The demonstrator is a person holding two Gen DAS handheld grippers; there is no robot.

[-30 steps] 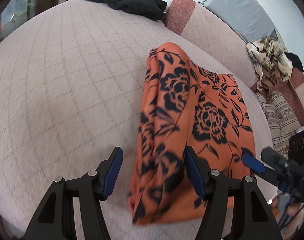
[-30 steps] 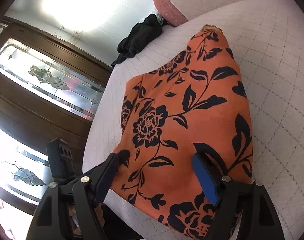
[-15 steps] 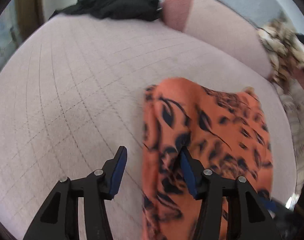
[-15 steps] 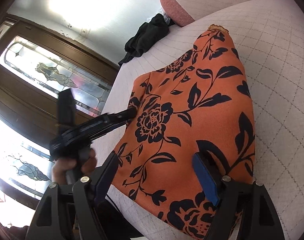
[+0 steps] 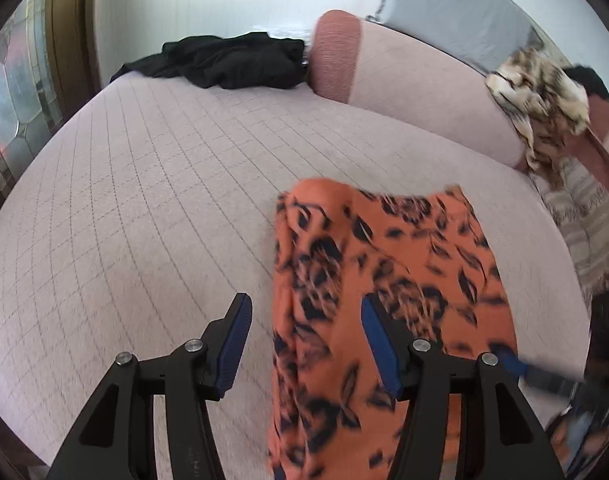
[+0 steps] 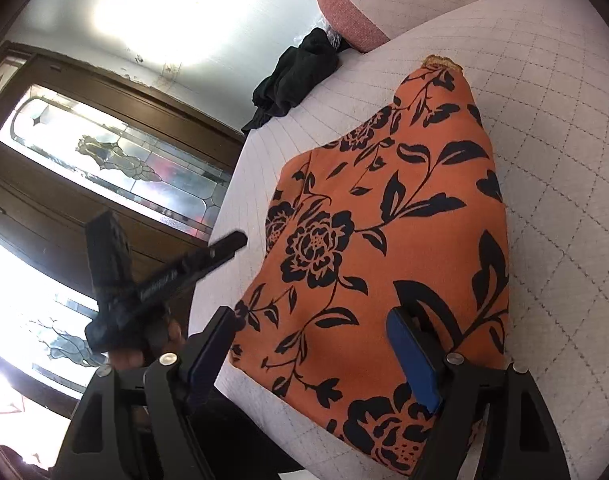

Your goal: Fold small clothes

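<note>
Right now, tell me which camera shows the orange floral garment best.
The right wrist view: the orange floral garment lies sharp there, its print clear. The left wrist view shows it blurred, its near end cut off by the frame.

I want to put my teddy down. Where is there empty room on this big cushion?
The quilted cushion is bare left of the orange flowered cloth, up to the black garment. Crowded: the right edge, by the leopard-print cloth.
</note>
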